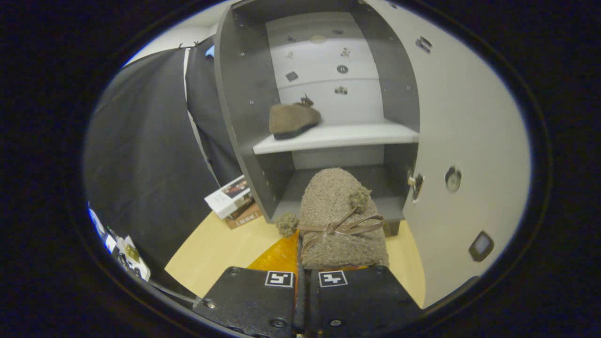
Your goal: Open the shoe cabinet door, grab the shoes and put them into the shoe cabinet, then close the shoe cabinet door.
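My gripper is shut on a fuzzy brown shoe with a ribbon bow and two pompoms. The shoe points forward, away from the fingers, with its toe in front of the lower compartment of the shoe cabinet. The cabinet is grey and stands open just ahead. Its door is swung out to the right of the held shoe. A second matching brown shoe rests on the left part of the white middle shelf.
A small stack of booklets or boxes lies on the pale wooden floor left of the cabinet's base. An orange patch of floor shows under the held shoe. The door carries a round fitting and a hinge.
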Demonstrator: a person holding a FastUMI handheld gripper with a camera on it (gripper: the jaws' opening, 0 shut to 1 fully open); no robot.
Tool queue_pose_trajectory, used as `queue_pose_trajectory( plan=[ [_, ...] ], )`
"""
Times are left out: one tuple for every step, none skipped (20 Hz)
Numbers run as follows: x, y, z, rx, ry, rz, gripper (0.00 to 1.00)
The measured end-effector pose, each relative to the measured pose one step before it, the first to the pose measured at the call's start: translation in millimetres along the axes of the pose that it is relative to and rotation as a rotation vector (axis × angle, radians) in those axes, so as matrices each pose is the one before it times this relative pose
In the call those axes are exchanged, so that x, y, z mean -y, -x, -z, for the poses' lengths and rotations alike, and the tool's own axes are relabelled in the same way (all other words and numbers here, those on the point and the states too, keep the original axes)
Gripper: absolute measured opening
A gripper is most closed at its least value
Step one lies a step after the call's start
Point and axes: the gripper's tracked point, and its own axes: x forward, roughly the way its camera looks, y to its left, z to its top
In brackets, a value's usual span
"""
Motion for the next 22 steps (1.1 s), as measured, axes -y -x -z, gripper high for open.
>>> queue_pose_trajectory(
  plan=[
    [-0.50, 1.71, -15.92, 0.03173, 0.01040, 0.00709, 0.07],
    [-0.59, 0.56, -16.27, 0.03003, 0.01424, 0.00957, 0.07],
    [0.48, -0.19, -16.15, 0.02530, 0.00883, 0.00710, 0.07],
    [-0.79, -2.47, -16.15, 0.02625, 0.00041, 0.00236, 0.07],
    [0.77, -6.61, -15.52, 0.02610, 0.00086, 0.00740, 0.07],
    [2.02, -7.53, -16.26, 0.02255, 0.00139, 0.01115, 0.07],
    [2.91, -7.22, -15.20, 0.02214, -0.00156, 0.01056, 0.07],
    [2.24, -8.48, -16.70, 0.02374, 0.00195, 0.00870, 0.07],
    [2.15, -9.64, -13.07, 0.01709, 0.00422, 0.00810, 0.07],
    [1.53, -11.30, -11.89, 0.00873, -0.00073, 0.00241, 0.07],
    [0.22, -10.13, -8.70, 0.00810, 0.00086, 0.00114, 0.07],
    [2.84, -10.22, -8.30, 0.00295, 0.00311, 0.00644, 0.07],
    [2.85, -13.05, -8.69, 0.00085, -0.00107, 0.00374, 0.07],
    [2.51, -13.65, -7.91, 0.00567, 0.00443, 0.00817, 0.07],
    [3.01, -18.33, -4.96, -0.00206, 0.00944, 0.00849, 0.07],
    [1.77, -12.76, -4.52, -0.00624, 0.00419, 0.00413, 0.07],
    [0.35, -15.59, -4.00, -0.00136, 0.00339, 0.00414, 0.07],
    [0.64, -14.77, -1.41, -0.01060, 0.01089, -0.00065, 0.07],
    [0.56, -13.93, -4.63, 0.00082, -0.00098, -0.00396, 0.07],
    [1.20, -15.82, -2.39, -0.01052, 0.00367, -0.00095, 0.07],
    [1.98, -14.86, -0.41, -0.00958, -0.00024, 0.00065, 0.07],
    [2.21, -14.20, -3.20, -0.00260, -0.00261, 0.00698, 0.07]
  ],
)
